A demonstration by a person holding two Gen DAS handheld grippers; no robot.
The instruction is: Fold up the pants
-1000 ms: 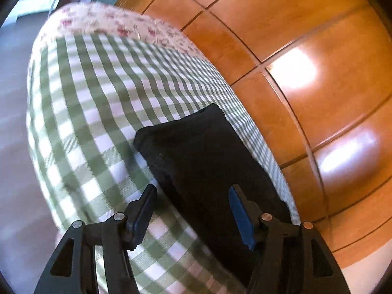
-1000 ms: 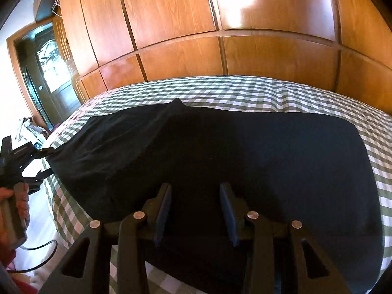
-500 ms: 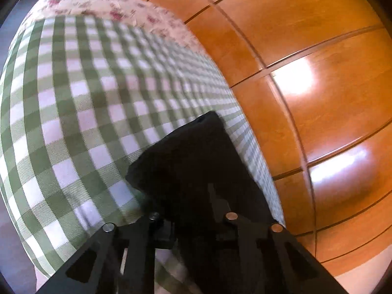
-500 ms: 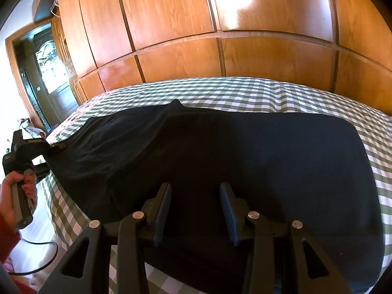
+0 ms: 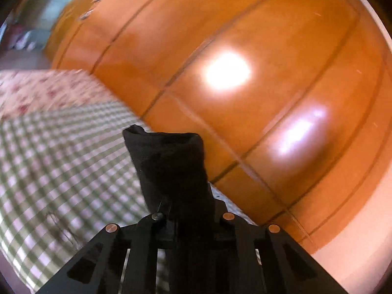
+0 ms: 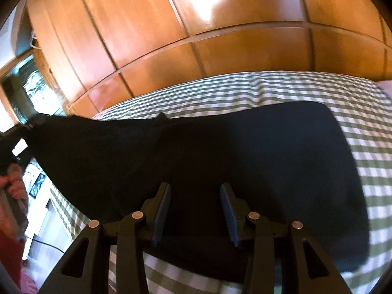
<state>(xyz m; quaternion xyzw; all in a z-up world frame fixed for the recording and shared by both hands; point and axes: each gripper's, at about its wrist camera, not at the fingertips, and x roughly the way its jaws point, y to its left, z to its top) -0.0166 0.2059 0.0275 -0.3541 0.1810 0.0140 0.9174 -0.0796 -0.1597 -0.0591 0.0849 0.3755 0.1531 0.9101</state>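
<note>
Wooden wardrobe (image 6: 220,49) behind checked bed (image 6: 245,90) | pants (image 6: 220,147) spread across bed | left tongs (image 5: 186,210) clamp raised leg end, ready to fold over | right tongs (image 6: 194,210) gape above waist.

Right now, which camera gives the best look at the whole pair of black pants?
The right wrist view: the pants spread wide across the checked bedspread, with the open right claw above them. The left wrist view shows only one bunched end pinched in the left claw.
</note>
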